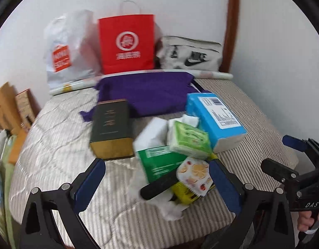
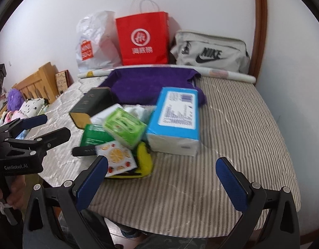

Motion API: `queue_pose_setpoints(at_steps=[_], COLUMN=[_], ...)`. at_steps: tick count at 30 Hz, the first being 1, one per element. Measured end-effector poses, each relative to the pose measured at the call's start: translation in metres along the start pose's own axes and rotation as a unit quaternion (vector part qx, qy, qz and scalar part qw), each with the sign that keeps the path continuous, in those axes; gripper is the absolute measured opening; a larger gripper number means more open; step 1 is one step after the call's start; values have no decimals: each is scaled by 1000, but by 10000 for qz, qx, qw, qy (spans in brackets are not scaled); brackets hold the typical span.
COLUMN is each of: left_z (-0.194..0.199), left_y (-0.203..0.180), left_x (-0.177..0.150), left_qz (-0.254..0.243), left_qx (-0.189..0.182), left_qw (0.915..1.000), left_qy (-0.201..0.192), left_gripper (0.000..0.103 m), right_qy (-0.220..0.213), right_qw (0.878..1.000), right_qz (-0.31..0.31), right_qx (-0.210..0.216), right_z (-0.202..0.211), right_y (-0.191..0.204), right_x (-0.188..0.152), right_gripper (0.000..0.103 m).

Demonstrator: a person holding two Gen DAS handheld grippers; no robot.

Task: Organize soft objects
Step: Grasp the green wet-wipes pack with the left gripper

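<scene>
A pile of soft items lies on a striped mattress (image 1: 252,112): a blue tissue pack (image 1: 216,118) (image 2: 176,116), a light green tissue pack (image 1: 189,139) (image 2: 125,127), a dark green pack (image 1: 159,161) (image 2: 93,138), a fruit-print packet (image 1: 194,174) (image 2: 115,158), a yellow item (image 2: 144,161) and a black bar (image 1: 159,184). A purple cloth (image 1: 144,93) (image 2: 147,83) lies behind. My left gripper (image 1: 157,178) is open just in front of the pile; it also shows in the right wrist view (image 2: 47,126). My right gripper (image 2: 162,170) is open and empty over the mattress.
A dark green and gold box (image 1: 111,128) stands left of the pile. Against the wall stand a white plastic bag (image 1: 66,47), a red paper bag (image 1: 127,43) and a grey Nike bag (image 1: 190,56). A rolled sheet (image 1: 211,74) lies in front of them. Wooden furniture (image 2: 35,83) is at the left.
</scene>
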State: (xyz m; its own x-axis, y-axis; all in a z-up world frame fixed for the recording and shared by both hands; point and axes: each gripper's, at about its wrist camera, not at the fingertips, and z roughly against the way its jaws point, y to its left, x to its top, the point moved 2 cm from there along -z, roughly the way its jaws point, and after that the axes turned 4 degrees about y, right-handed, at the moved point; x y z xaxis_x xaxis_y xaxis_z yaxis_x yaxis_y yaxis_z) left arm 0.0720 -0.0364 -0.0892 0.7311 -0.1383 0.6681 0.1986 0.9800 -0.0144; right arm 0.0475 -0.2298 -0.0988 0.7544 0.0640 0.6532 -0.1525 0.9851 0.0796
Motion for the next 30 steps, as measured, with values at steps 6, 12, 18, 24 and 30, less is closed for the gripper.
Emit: queue_pose_setpoints(at_steps=[6,12,18,24,30], left_z=[-34,-63,-88,-97,-82], left_y=[-24,-49,-60,-61,-49], left_x=[10,14,13,13,21], left_qz=[-350,-823,-1144,-1191,-1014], left_qx=[-17,-30,322,475,270], left_qw=[9992,9962,9919,9910,9942], left_qy=[185,296,457,384,216], left_gripper=[101,101,101,76,72], right_qy=[148,199,332,477,456], right_qw=[9991,9981,9975,9973,9976], right_qz=[-400,-585,-618,-540,-487], right_qx=[-18,-86,37,126,191], right_z=[-16,-28,-45,-58,-60], right_y=[-35,-57,-63,-59,-54], right_x=[-6,-8,-11,-12,-11], right_gripper=[102,102,102,102,102])
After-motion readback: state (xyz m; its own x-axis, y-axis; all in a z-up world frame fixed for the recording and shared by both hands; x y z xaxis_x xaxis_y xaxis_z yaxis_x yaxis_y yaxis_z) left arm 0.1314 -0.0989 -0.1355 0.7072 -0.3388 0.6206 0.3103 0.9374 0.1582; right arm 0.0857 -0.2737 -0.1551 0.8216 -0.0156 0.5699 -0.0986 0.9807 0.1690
